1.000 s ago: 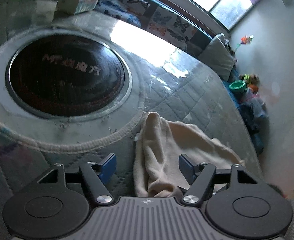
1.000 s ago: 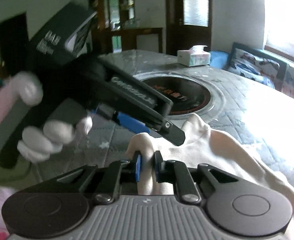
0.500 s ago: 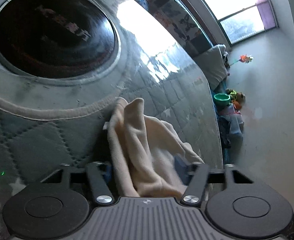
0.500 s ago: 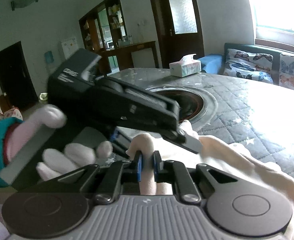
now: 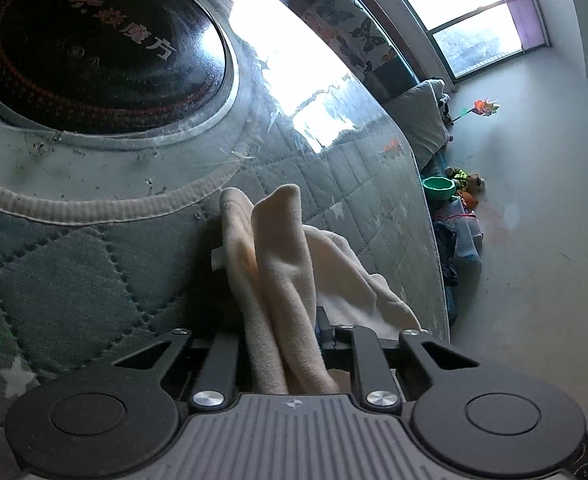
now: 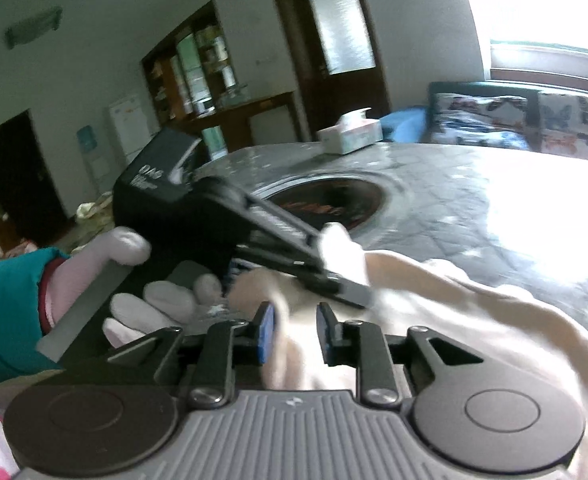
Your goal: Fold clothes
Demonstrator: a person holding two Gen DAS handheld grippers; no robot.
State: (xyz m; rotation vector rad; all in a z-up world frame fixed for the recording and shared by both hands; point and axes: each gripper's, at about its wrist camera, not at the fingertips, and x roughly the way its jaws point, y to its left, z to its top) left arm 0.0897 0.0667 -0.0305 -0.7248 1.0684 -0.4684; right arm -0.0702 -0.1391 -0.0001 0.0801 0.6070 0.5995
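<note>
A cream garment (image 5: 277, 248) lies bunched on the quilted table cover (image 5: 73, 272), near the dark round glass plate (image 5: 93, 48). My left gripper (image 5: 279, 320) is closing on an upright fold of the garment, which fills the gap between its jaws. In the right wrist view, the left gripper (image 6: 334, 280) is held by a white-gloved hand (image 6: 153, 304), and its tips are buried in the garment (image 6: 474, 308). My right gripper (image 6: 296, 332) is just behind it. Its jaws are opening, its blue pads stand apart, and blurred cloth still lies between them.
A tissue box (image 6: 350, 136) stands at the far side of the table. Behind it is a sofa with butterfly cushions (image 6: 514, 124). The table edge (image 5: 434, 240) runs down the right of the left wrist view. Toys and a green bowl (image 5: 438, 188) lie on the floor beyond it.
The left jaws went from wide apart to closed in on the cloth fold, and the gripper dropped closer to the table. The right jaws held the cloth narrowly and have now spread apart.
</note>
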